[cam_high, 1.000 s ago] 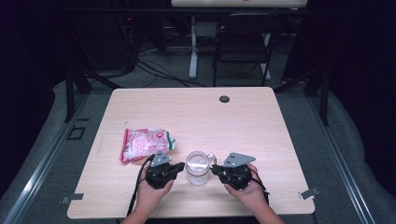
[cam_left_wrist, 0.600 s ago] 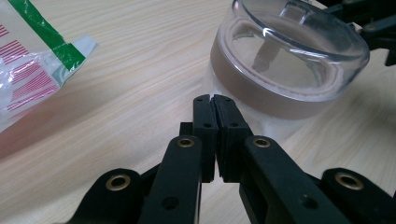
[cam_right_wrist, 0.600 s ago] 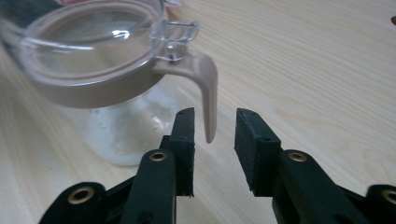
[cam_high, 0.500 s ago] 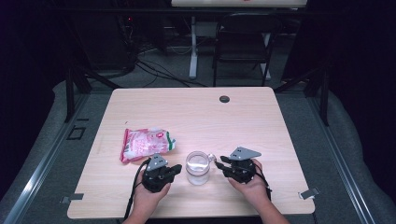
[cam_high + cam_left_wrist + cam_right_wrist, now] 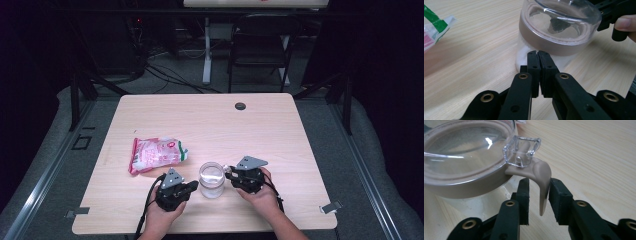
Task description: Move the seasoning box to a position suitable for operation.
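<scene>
A clear jar [image 5: 211, 179] holding white powder stands near the table's front edge, closed by a clear lid with a beige rim [image 5: 554, 43]. My left gripper [image 5: 192, 186] is shut with nothing in it, and its tips [image 5: 538, 53] rest against the jar's lower wall. On the jar's right is my right gripper [image 5: 229, 175]. Its jaws [image 5: 539, 182] stand on either side of the lid's beige latch tab [image 5: 543, 173]. They have just been closing, but a gap still shows between the left pad and the tab.
A pink and white snack bag [image 5: 155, 154] with a green corner lies left of the jar. A cable hole [image 5: 240, 106] sits near the table's far edge. A dark chair [image 5: 260, 35] and cables stand beyond the table. A thumb [image 5: 625, 23] shows on the far gripper.
My right gripper has shifted left, closer to the jar and its latch. The left gripper and the jar have stayed put.
</scene>
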Demonstrator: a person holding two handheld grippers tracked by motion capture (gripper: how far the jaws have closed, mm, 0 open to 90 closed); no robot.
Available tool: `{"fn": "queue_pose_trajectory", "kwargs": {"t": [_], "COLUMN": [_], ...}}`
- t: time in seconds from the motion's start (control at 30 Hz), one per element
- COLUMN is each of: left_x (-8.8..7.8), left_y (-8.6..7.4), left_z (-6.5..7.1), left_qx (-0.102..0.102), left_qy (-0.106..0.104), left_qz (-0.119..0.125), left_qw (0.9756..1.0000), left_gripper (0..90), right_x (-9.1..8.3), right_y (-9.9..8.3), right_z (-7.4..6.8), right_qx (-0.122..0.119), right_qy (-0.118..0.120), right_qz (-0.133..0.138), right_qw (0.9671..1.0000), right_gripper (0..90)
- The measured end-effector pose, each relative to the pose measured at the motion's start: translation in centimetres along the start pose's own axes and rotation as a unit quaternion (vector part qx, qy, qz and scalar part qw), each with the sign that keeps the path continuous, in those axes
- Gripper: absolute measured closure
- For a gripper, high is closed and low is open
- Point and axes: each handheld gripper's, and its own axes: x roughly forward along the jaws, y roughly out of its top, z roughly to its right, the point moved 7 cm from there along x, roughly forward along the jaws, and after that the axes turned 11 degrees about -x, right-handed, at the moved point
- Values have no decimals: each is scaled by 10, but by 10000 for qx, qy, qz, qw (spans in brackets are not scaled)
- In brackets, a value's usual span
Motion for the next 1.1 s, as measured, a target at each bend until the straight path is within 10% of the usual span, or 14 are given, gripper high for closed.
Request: {"fn": "queue_pose_trajectory", "kwargs": {"t": [1.1], "left_x": [9], "left_y": [7], "left_z": [7], "left_qx": [102], "left_qy": [-234], "left_qz": [-124], "left_qw": [9996], "left_gripper": [900], "right_x": [-37], "right_y": [-17], "right_z": [-15], "right_qx": [-27], "right_qy": [-75], "right_qz": [-507], "right_qw": [9987], "right_gripper": [772]}}
